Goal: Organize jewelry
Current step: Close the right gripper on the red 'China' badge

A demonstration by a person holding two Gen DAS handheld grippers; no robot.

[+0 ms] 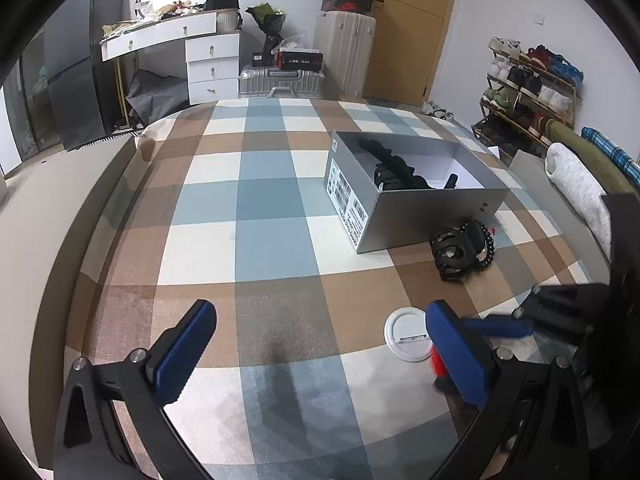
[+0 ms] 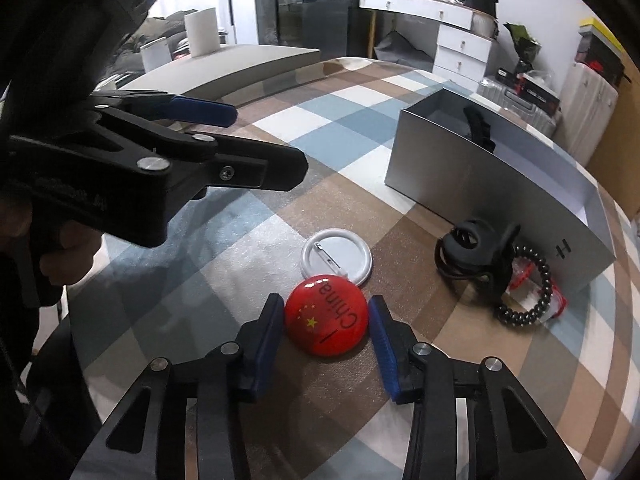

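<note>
A round red badge (image 2: pixel 326 316) printed with a flag and "China" lies on the checked bedspread. My right gripper (image 2: pixel 326 320) holds it with a blue pad pressed against each side. Just beyond it lies a white badge (image 2: pixel 338 256) face down, pin showing. My left gripper (image 1: pixel 320 320) hovers open over bare bedspread with nothing between its fingers; in the right wrist view the left gripper (image 2: pixel 264 144) is at the upper left, held by a hand. The white badge (image 1: pixel 404 334) shows beside the left gripper's right finger.
An open grey box (image 2: pixel 460 176) stands on the bed with black items (image 1: pixel 396 172) inside. Against its near wall lie a black hair claw (image 2: pixel 476 252), a black beaded bracelet (image 2: pixel 536 304) and a red-and-clear packet (image 2: pixel 558 300). Pillows (image 1: pixel 576 184) sit at the right.
</note>
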